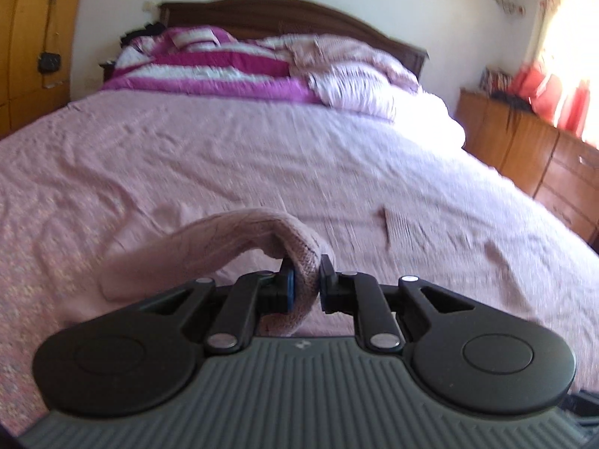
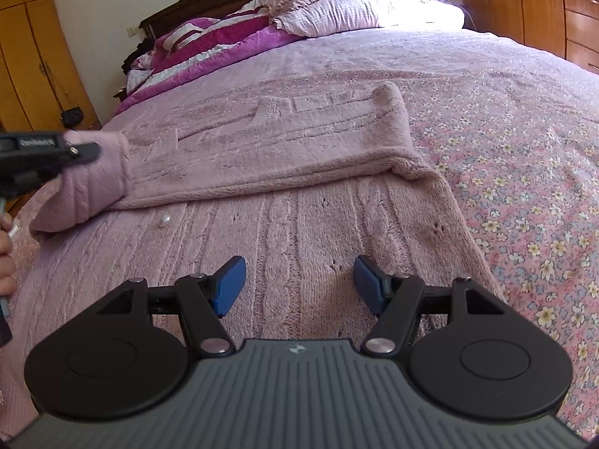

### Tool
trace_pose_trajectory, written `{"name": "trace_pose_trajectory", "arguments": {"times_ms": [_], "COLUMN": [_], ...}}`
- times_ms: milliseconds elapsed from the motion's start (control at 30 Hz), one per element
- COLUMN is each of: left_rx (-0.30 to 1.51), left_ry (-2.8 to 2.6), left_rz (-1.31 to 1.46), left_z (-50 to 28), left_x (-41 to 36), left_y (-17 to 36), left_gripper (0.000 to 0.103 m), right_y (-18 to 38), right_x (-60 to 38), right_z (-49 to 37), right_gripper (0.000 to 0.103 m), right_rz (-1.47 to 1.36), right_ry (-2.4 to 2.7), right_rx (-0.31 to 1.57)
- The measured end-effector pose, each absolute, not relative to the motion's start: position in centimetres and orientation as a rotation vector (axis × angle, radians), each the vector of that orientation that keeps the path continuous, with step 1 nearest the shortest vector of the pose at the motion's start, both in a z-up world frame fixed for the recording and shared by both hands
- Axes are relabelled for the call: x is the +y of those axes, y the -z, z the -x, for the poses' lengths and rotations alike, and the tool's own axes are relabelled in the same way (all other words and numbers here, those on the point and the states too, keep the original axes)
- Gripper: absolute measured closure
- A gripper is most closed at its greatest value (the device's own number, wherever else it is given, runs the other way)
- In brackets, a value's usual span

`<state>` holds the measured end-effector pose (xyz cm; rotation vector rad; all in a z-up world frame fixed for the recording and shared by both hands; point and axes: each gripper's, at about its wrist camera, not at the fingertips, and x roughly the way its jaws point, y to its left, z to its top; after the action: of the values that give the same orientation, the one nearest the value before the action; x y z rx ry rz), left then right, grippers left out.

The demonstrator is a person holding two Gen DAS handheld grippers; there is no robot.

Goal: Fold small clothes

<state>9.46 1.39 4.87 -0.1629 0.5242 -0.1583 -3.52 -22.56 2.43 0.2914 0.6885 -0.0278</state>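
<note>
Pink cable-knit sweater (image 2: 284, 202) spread on bed (image 2: 524, 149), sleeve (image 1: 239, 239) pinched in left gripper (image 1: 306, 277) fingers; right gripper (image 2: 299, 280) fingers wide, empty, over sweater's near hem.

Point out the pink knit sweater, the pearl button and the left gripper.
pink knit sweater (image 2: 299, 172): right wrist view, folded-over upper layer.
pearl button (image 2: 164, 220): right wrist view, its centre.
left gripper (image 1: 305, 273): left wrist view, between fingertips pinching knit.

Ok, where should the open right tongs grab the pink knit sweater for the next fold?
Probably the sweater's right edge, near the corner where the folded-over layer turns back. It lies flat on the floral bedspread, so the right tongs should come in low from the right, sliding one finger under.
</note>
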Motion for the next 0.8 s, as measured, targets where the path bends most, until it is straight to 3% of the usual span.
{"name": "trace_pose_trajectory", "arguments": {"times_ms": [200, 300, 367, 500, 800], "left_rx": [0.615, 0.652, 0.666, 0.673, 0.693], "left_ry": [0.184, 0.208, 0.155, 0.131, 0.111], "left_rz": [0.183, 0.191, 0.137, 0.03, 0.071], "left_z": [-9.0, -8.4, -7.7, -6.2, -3.5], "left_x": [0.8, 1.0, 0.8, 1.1, 5.9], "left_y": [-3.8, -4.1, -4.4, -4.7, -5.4], "left_gripper": [0.085, 0.065, 0.047, 0.044, 0.04], "right_y": [-2.2, -2.1, -2.0, -2.0, -4.0], "right_x": [-23.4, -23.5, -23.6, -23.3, -22.1], "right_z": [3.9, 4.0, 3.9, 3.7, 2.4], "right_gripper": [0.032, 0.032, 0.024, 0.02, 0.02], "right_rz": [-0.35, -0.364, -0.38, -0.378, -0.384], "right_ry": [0.011, 0.008, -0.012, -0.023, -0.011], "right_rx": [0.671, 0.665, 0.665, 0.67, 0.731]}}
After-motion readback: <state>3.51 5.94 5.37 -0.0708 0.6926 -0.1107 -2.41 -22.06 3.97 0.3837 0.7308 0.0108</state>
